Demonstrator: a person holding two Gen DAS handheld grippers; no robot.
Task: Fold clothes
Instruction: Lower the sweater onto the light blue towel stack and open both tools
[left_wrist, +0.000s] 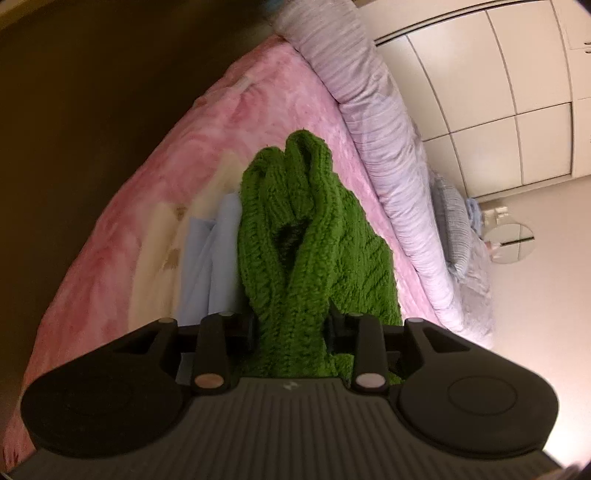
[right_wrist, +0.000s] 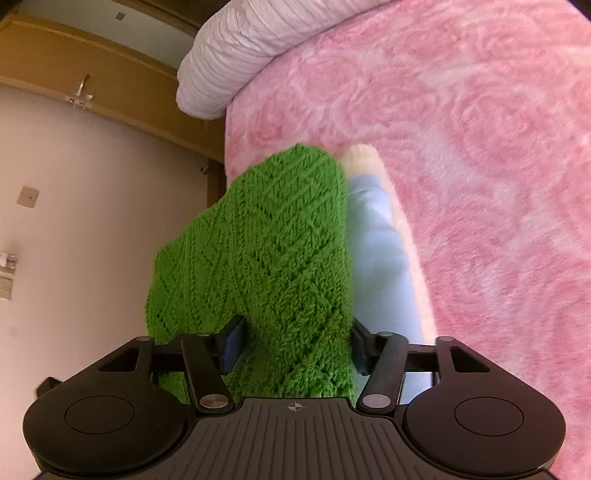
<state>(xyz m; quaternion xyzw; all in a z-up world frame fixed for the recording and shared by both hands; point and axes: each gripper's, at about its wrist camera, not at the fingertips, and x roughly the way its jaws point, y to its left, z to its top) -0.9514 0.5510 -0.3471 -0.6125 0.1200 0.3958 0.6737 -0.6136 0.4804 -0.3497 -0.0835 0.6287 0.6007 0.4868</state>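
On the pink bed cover (right_wrist: 461, 155) sits our green knitted garment (right_wrist: 266, 251), bunched and resting on top of a pale blue folded piece (right_wrist: 380, 251), with a cream item (right_wrist: 364, 158) peeking out beyond that. We see the green knit running back between the jaws of both tools. The left tool (left_wrist: 291, 328) has its jaws spread, with knit lying between them but a visible gap at the left pad, so it does not look pinched. The right tool (right_wrist: 295, 347) stands wider, with a gap beside the blue left pad and the knit loose between.

We judge the risks this way: the thick loops could snag on a pad as we draw back, dragging the fold open. In the right wrist view the knit overhangs the bed edge towards the floor (right_wrist: 92, 221), so it may slide off. Any tug could also shift the blue piece beneath. The rolled grey quilt (left_wrist: 373, 122) lies well apart.
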